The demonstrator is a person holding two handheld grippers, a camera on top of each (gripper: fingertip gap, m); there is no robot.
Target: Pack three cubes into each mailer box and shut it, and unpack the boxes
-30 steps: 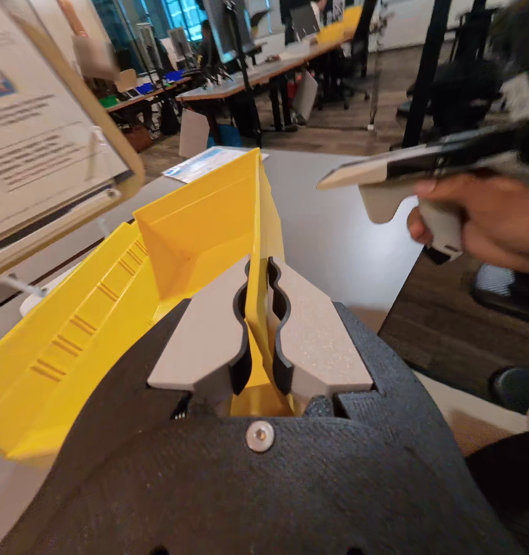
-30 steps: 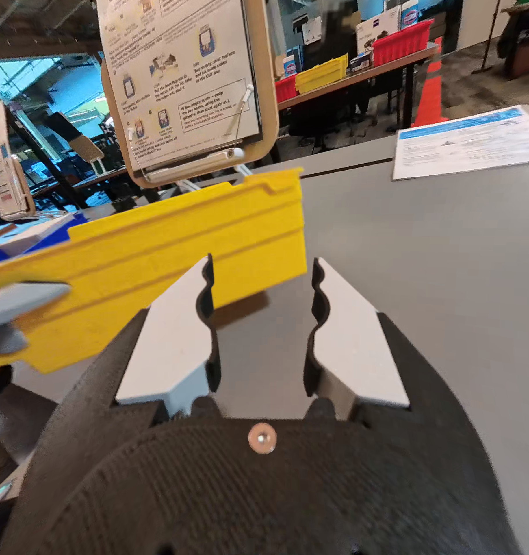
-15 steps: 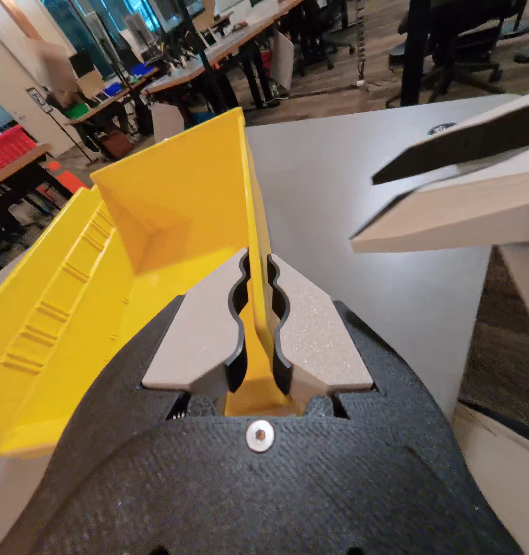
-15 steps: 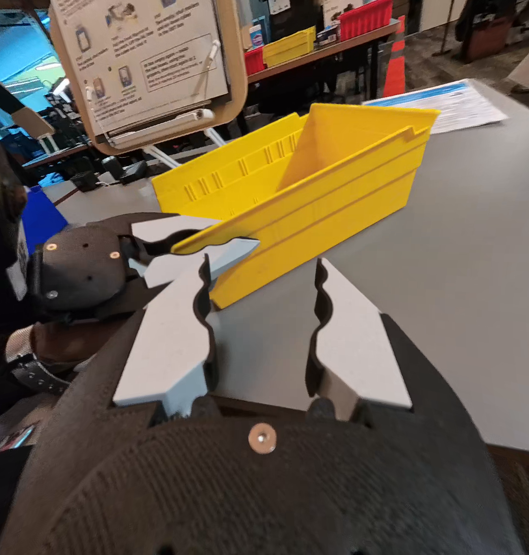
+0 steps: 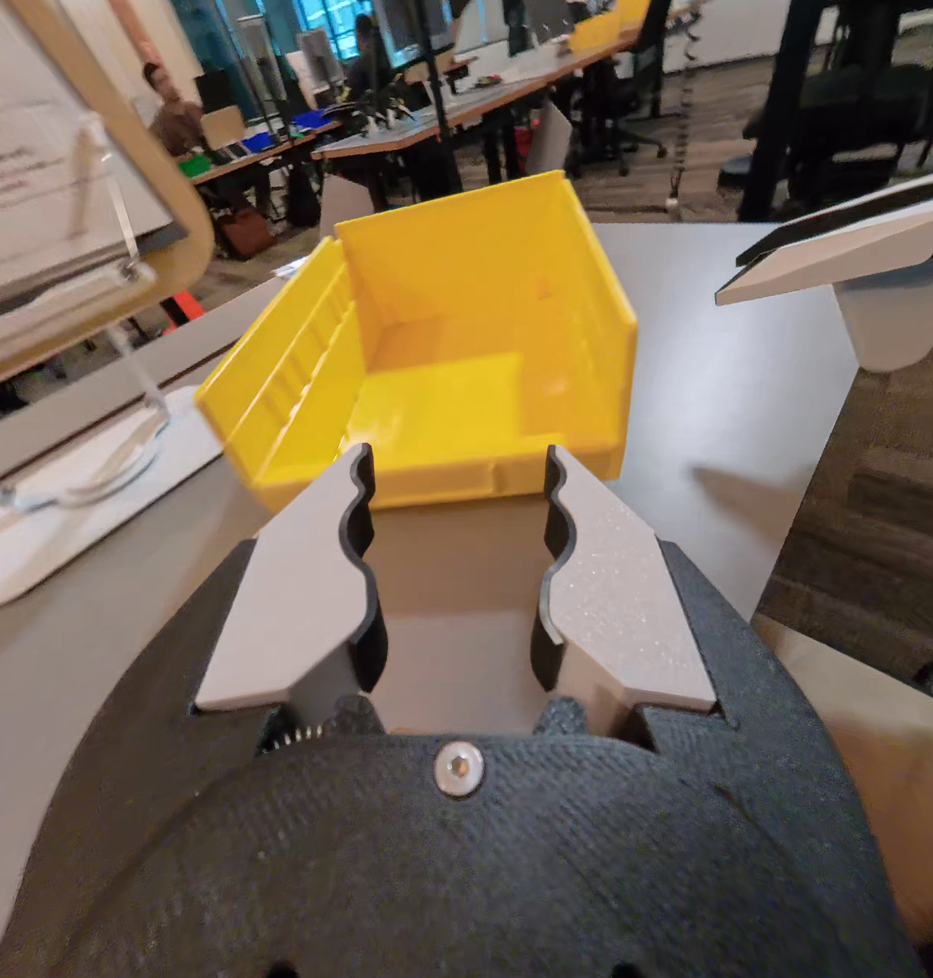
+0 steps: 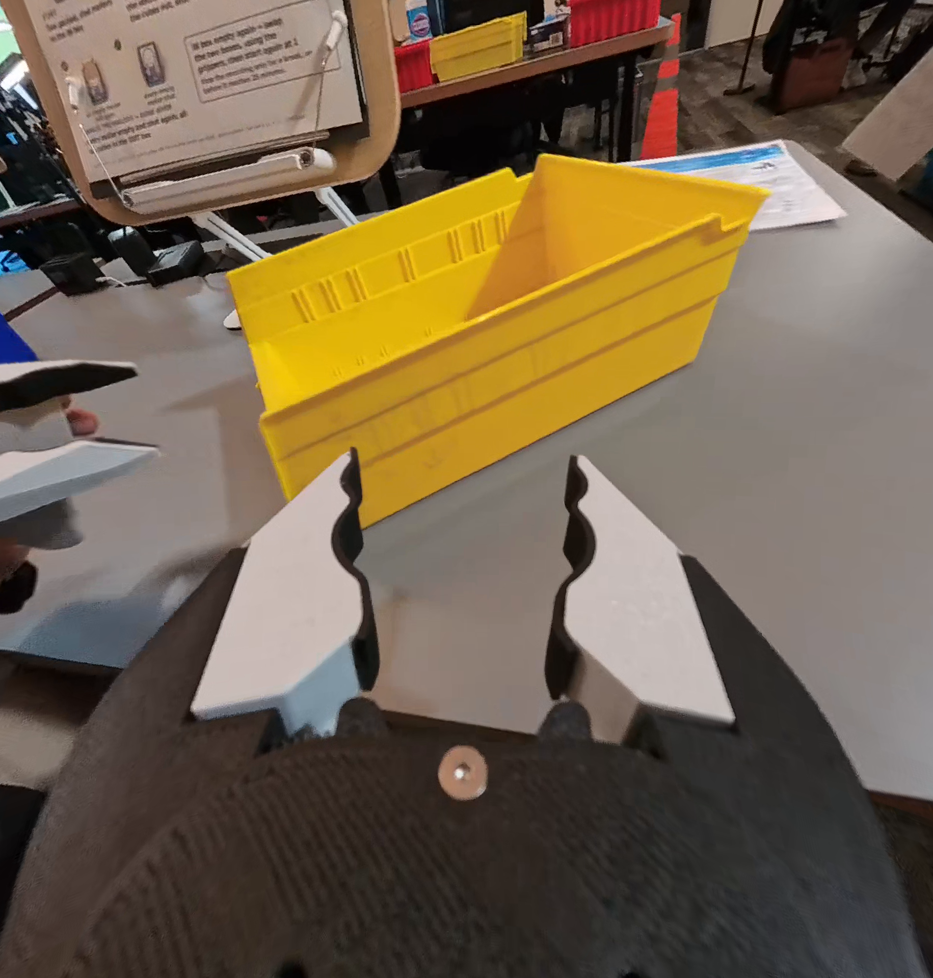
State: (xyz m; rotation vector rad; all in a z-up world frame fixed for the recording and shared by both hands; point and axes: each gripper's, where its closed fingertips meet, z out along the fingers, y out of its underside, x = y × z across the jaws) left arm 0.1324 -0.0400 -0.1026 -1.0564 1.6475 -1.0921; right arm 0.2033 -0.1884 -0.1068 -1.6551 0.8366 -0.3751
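Observation:
An empty yellow plastic bin stands on the grey table. It also shows in the right wrist view, side on. My left gripper is open and empty, just short of the bin's low front end. My right gripper is open and empty, close to the bin's long side. The right gripper's fingers show at the right of the left wrist view. The left gripper's fingers show at the left of the right wrist view. No cubes or mailer boxes are in view.
A clipboard stand with an instruction sheet stands behind the bin, its white base on the table. A printed sheet lies at the far right. The table edge runs close on the right.
My left gripper was shut on the bin's side wall and carried it; now the bin rests on the table and the left gripper has opened and drawn back. The right gripper stayed open.

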